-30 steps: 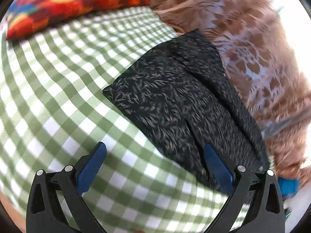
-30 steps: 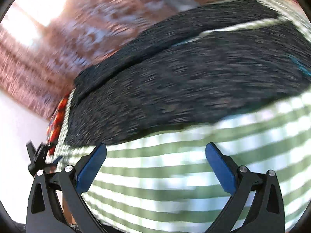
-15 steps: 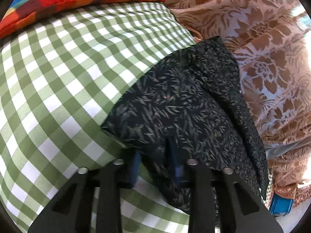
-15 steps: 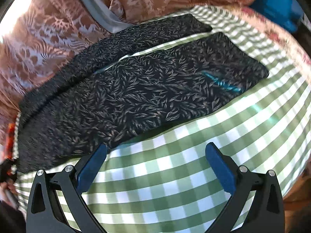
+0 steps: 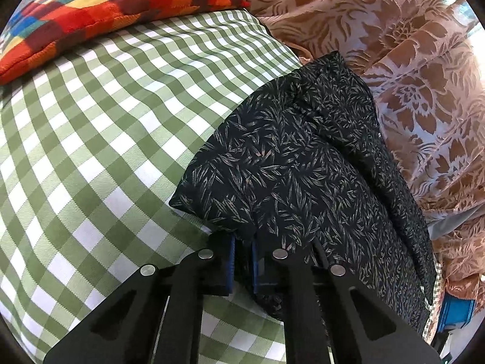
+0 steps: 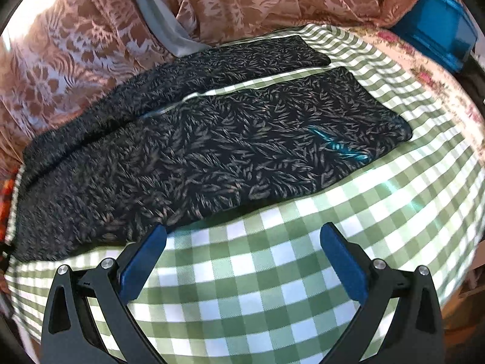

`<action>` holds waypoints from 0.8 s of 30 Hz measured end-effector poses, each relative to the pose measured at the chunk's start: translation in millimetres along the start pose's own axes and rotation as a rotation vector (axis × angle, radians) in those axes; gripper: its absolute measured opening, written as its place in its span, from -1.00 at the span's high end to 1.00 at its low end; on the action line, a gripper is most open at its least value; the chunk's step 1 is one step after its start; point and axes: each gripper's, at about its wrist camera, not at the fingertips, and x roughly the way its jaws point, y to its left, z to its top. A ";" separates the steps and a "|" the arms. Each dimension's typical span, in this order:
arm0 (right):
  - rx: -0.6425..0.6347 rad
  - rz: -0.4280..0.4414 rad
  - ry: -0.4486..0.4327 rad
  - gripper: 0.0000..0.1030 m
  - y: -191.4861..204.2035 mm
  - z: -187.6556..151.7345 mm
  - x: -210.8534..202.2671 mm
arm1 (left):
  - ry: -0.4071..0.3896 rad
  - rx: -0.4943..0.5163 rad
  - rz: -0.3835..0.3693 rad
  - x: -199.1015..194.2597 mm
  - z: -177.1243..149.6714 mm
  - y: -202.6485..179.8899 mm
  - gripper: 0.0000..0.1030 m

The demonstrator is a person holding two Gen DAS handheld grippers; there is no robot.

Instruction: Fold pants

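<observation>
Dark leaf-print pants (image 6: 212, 151) lie flat on a green-and-white checked cloth (image 6: 257, 288), both legs stretched toward the far right. In the left wrist view one end of the pants (image 5: 288, 157) bulges up. My left gripper (image 5: 242, 242) has its jaws closing, and the blue pads pinch the near edge of the fabric. My right gripper (image 6: 242, 239) is open over the checked cloth just in front of the pants. Its left fingertip (image 6: 157, 233) sits at the pants' near edge, with nothing between the pads.
A bright patchwork pillow (image 5: 91, 9) lies at the far left end of the cloth (image 5: 106, 151). Brown floral fabric (image 6: 60, 60) hangs right behind the pants. A blue box (image 6: 436, 21) stands past the cloth's far right corner.
My left gripper moved onto the pants' edge and went from wide open to pinching the fabric. The right view swung and steadied on the whole pants; that gripper stayed open.
</observation>
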 end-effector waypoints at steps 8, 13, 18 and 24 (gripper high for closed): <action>0.478 0.410 0.005 -0.60 -60.6 24.0 35.0 | -0.017 0.021 -0.016 -15.9 -0.7 -1.0 0.88; 0.554 0.444 0.070 0.77 -64.0 37.8 63.2 | -0.031 0.023 -0.034 -27.5 -1.4 -0.8 0.89; 0.490 0.439 0.043 0.90 -63.5 41.6 41.9 | -0.045 0.055 -0.045 -45.8 -5.5 -1.4 0.89; 0.326 0.370 0.067 0.91 -63.5 28.8 6.5 | -0.028 0.064 -0.044 -70.9 -26.9 16.4 0.89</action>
